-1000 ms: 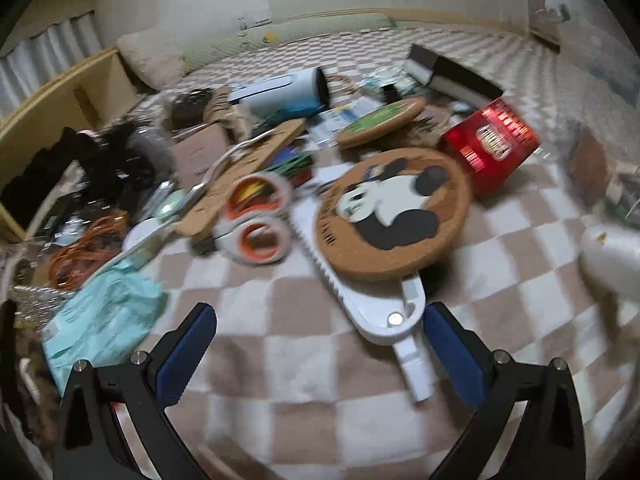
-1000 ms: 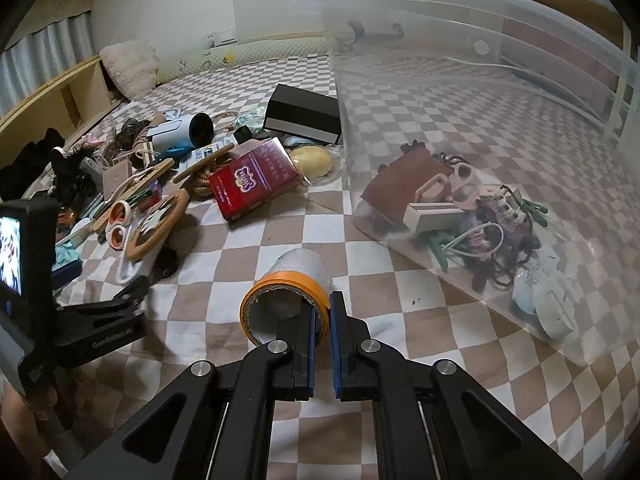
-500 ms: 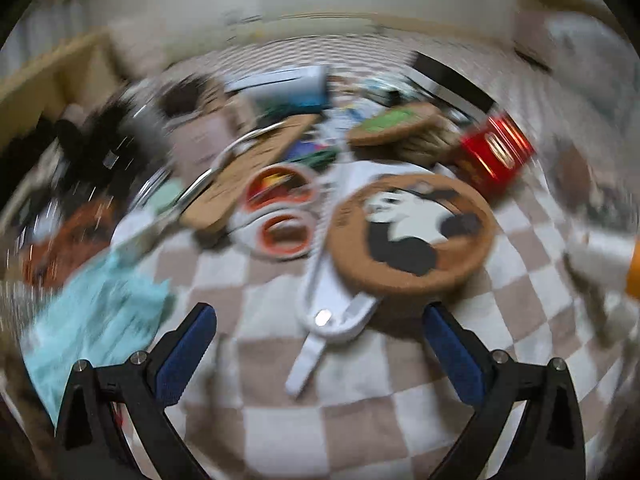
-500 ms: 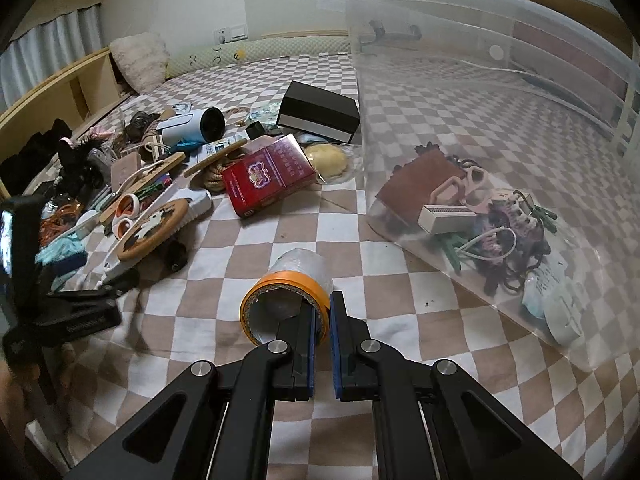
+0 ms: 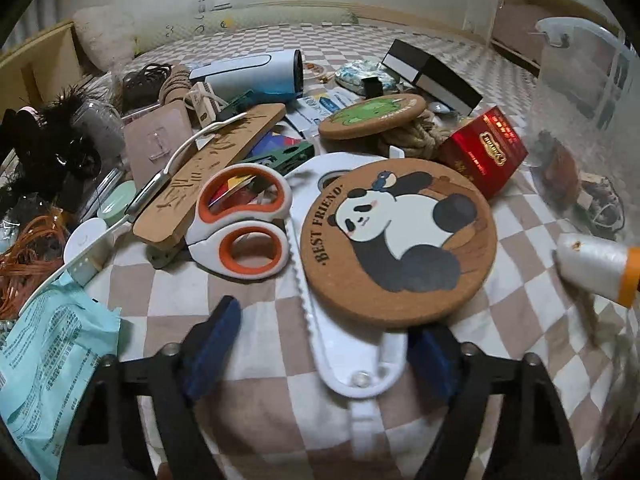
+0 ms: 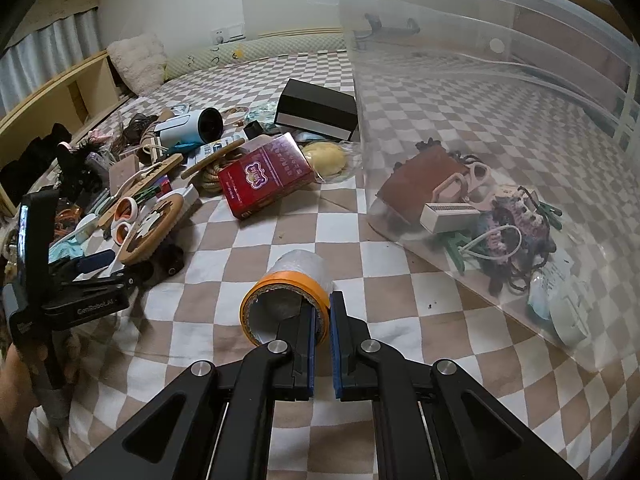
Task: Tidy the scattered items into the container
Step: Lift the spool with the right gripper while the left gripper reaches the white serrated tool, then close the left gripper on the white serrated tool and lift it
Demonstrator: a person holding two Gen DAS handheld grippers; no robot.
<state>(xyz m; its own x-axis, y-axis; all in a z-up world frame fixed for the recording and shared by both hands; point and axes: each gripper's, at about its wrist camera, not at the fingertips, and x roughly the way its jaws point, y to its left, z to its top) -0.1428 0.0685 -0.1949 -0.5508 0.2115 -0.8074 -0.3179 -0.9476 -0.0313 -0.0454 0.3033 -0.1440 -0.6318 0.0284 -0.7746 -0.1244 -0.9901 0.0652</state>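
Note:
My left gripper [image 5: 320, 350] is open, its jaws on either side of a white plastic saw-edged tool [image 5: 352, 364] that lies under a round panda cork coaster [image 5: 398, 240]. White and orange scissors [image 5: 240, 220] lie just to the left. My right gripper [image 6: 321, 320] is shut on the orange rim of a tape roll [image 6: 290, 296], also seen in the left wrist view [image 5: 596, 268]. The clear plastic container [image 6: 500, 140] stands to the right and holds several small items. The left gripper shows in the right wrist view [image 6: 92, 268].
A red box [image 6: 266, 176], a black box [image 6: 316, 110], a white cylinder device [image 6: 192, 126], a green cork coaster [image 5: 372, 114], a wooden board [image 5: 212, 168], rope, orange bands and a teal packet [image 5: 52, 356] clutter the checkered blanket. A wooden shelf runs along the left.
My left gripper has moved forward and down over the white tool and its jaws have narrowed. My right gripper keeps the tape roll and has shifted slightly towards the container.

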